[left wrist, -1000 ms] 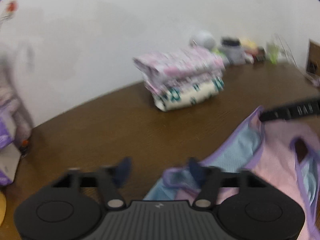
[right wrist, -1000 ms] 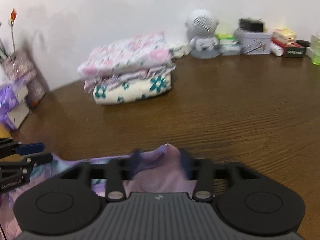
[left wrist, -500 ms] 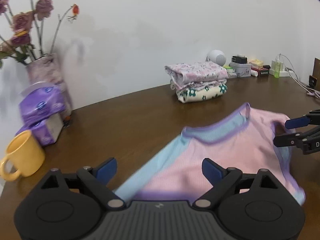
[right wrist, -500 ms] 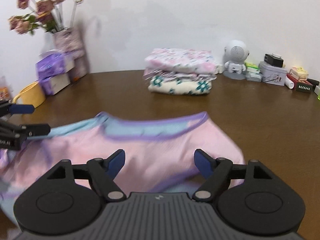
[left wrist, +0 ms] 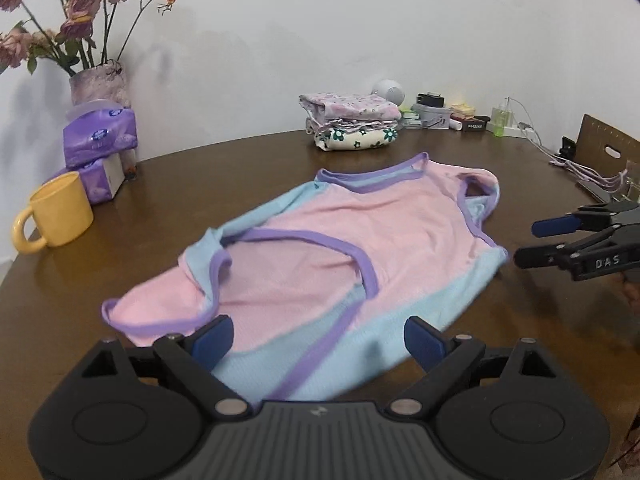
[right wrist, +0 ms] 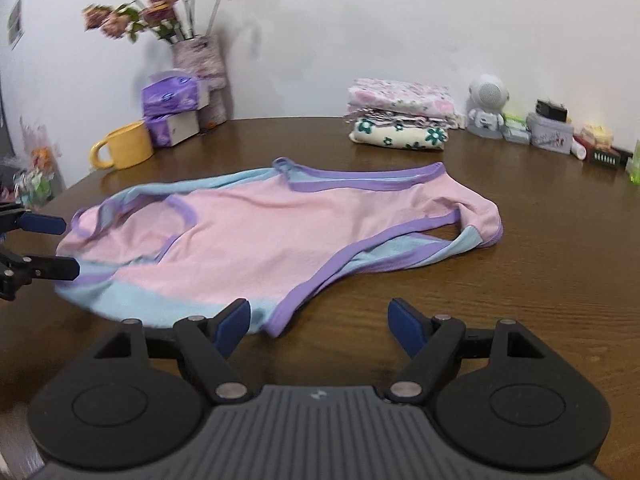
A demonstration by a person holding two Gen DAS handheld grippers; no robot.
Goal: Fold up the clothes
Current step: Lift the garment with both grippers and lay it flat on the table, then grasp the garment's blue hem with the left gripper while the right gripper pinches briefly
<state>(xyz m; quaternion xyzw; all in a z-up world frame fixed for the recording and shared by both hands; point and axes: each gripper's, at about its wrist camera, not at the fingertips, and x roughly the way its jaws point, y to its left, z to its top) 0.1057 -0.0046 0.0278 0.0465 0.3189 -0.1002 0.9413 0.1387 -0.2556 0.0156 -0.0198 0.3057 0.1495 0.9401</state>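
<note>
A pink and light-blue sleeveless top with purple trim [left wrist: 332, 248] [right wrist: 256, 236] lies spread flat on the brown wooden table [left wrist: 240, 160] [right wrist: 540, 240]. My left gripper [left wrist: 318, 340] hovers open just above the top's near edge, with nothing between its fingers. The same gripper shows at the left edge of the right wrist view [right wrist: 48, 246]. My right gripper [right wrist: 318, 320] stands open over bare wood beside the top's hem. It appears again at the right edge of the left wrist view [left wrist: 540, 242], apart from the cloth.
A stack of folded floral clothes [left wrist: 352, 128] [right wrist: 400, 120] sits at the back. A yellow mug [left wrist: 56, 210], purple tissue packs [left wrist: 100, 148] and a flower vase [left wrist: 100, 84] stand at the left. A white speaker figure [right wrist: 486, 106], small boxes and cables [left wrist: 580, 172] line the back right.
Both grippers opened and let go of the top, then pulled back toward me. The top now lies spread out flat on the table.
</note>
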